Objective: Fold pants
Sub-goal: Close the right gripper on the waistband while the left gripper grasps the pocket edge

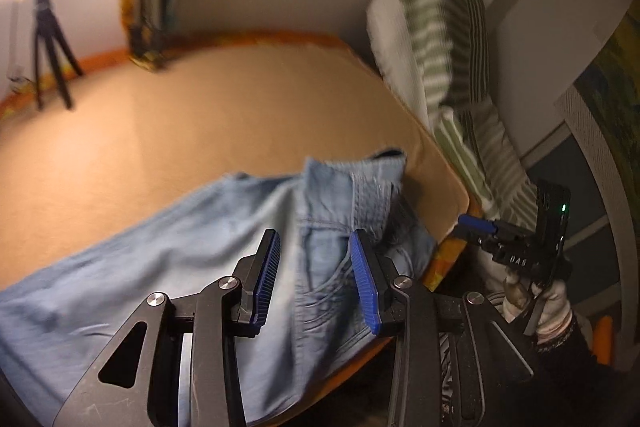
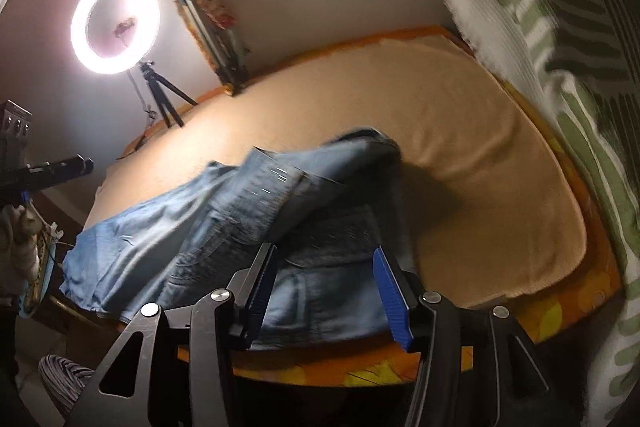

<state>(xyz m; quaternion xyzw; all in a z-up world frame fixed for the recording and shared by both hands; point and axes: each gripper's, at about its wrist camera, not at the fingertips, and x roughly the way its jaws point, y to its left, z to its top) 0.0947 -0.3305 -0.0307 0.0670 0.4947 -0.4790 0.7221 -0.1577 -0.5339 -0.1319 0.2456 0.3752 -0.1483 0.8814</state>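
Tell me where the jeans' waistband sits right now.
In both views the jeans' waistband lies bunched near the tan blanket's front edge, just ahead of the tongs.

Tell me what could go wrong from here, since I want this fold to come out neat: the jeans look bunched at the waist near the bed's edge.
The jeans lie close to the near edge of the tan blanket, so a tug might slide them off. The waistband is flipped over itself, so folding now could trap a crease. Neither the left gripper nor the right gripper seems to hold cloth, and a closing grip may pinch several layers.
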